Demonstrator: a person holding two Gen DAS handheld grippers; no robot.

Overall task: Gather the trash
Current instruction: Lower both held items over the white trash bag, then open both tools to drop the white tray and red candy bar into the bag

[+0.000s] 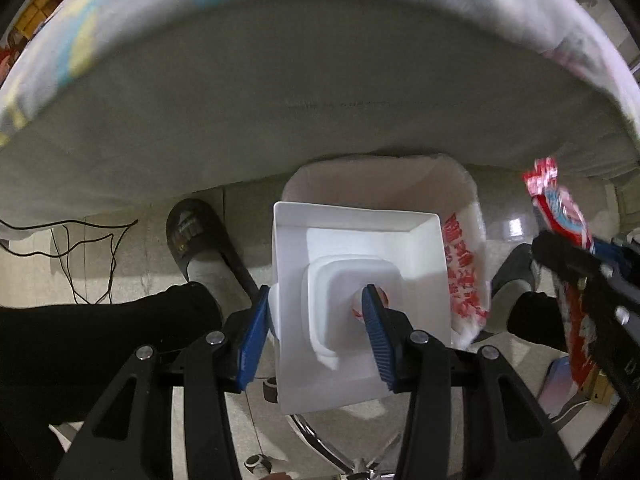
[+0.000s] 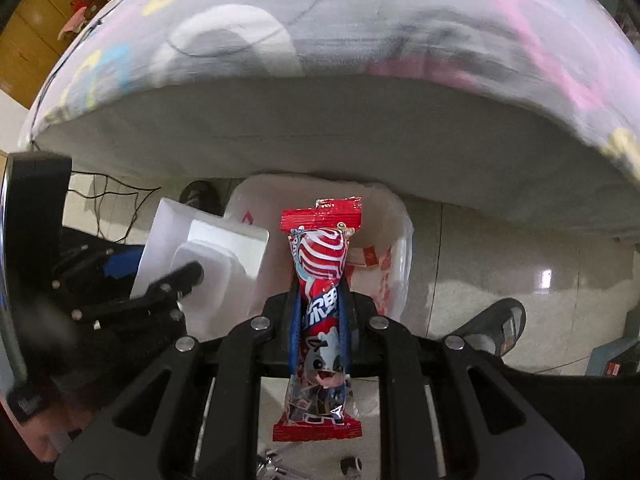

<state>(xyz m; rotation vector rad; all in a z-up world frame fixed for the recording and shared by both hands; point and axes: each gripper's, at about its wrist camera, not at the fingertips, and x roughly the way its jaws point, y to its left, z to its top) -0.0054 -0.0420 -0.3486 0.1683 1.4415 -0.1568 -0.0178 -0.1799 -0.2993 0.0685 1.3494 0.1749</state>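
Observation:
My left gripper (image 1: pixel 316 300) is shut on a white foam box (image 1: pixel 352 248), one blue finger outside its wall and one inside, holding it over the white bag-lined trash bin (image 1: pixel 460 192). My right gripper (image 2: pixel 320 292) is shut on a red snack wrapper (image 2: pixel 322 264), held upright over the same bin (image 2: pixel 396 240). The wrapper (image 1: pixel 560 208) and right gripper also show at the right of the left wrist view. The foam box (image 2: pixel 208 248) and left gripper show at the left of the right wrist view.
A cloth-covered table edge (image 1: pixel 320 80) hangs over the bin. The person's slippered feet stand on the tiled floor, left (image 1: pixel 192 236) and right (image 2: pixel 496 324). Black cables (image 1: pixel 80 248) lie on the floor. A chair's chrome base (image 1: pixel 332 452) is below.

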